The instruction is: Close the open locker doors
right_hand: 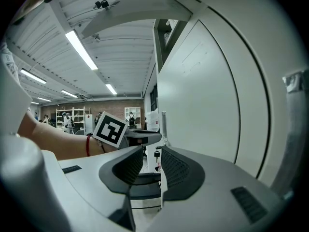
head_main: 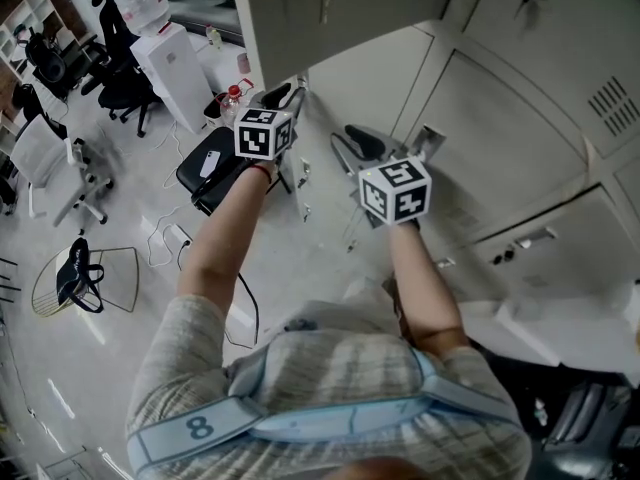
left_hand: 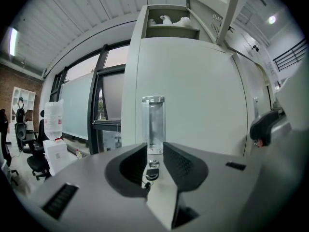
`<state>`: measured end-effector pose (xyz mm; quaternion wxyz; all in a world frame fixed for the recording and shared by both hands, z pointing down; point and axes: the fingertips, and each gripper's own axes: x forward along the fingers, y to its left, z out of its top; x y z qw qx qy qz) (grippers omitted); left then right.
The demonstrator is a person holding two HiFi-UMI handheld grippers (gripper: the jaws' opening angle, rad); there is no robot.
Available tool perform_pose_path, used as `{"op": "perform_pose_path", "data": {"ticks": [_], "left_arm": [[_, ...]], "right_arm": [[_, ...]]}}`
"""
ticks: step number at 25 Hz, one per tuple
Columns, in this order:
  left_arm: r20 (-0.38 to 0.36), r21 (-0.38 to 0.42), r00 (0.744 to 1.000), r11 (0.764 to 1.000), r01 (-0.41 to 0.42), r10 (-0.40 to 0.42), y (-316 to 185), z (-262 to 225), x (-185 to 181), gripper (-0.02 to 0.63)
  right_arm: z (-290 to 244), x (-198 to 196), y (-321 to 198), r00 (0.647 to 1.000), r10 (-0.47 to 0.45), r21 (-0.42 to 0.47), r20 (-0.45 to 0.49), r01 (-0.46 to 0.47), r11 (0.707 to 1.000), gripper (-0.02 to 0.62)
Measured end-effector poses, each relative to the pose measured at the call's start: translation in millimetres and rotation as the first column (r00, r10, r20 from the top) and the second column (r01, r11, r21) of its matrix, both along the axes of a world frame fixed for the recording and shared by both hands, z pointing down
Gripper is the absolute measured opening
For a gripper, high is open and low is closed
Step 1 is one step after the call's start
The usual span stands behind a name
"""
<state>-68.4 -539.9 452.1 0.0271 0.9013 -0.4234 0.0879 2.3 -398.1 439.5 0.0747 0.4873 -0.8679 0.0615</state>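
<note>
Closing looks barely begun: the upper door [head_main: 380, 18] hangs open. Your left gripper's [left_hand: 154, 151] fingers pinch the lower door's [left_hand: 153, 124] edge, and your right gripper's [right_hand: 152, 151] fingers stand narrow, empty.

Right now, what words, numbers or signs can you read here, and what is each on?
"8": on the pale blue strap across the person's checked back.
The two white marker cubes: black square patterns only, no letters.
Small mark on the white water dispenser: too small to read.
</note>
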Motion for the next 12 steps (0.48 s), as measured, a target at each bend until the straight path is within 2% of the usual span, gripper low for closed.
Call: {"op": "perform_pose_path", "data": {"ticks": [12], "left_arm": [[-0.063, 0.028, 0.996, 0.998, -0.058, 0.060, 46.8, -8.6, -2.9, 0.094]], "right_arm": [[-0.3, -8.2, 8.2, 1.000, -0.019, 0.019, 0.020, 0.019, 1.000, 0.117]]}}
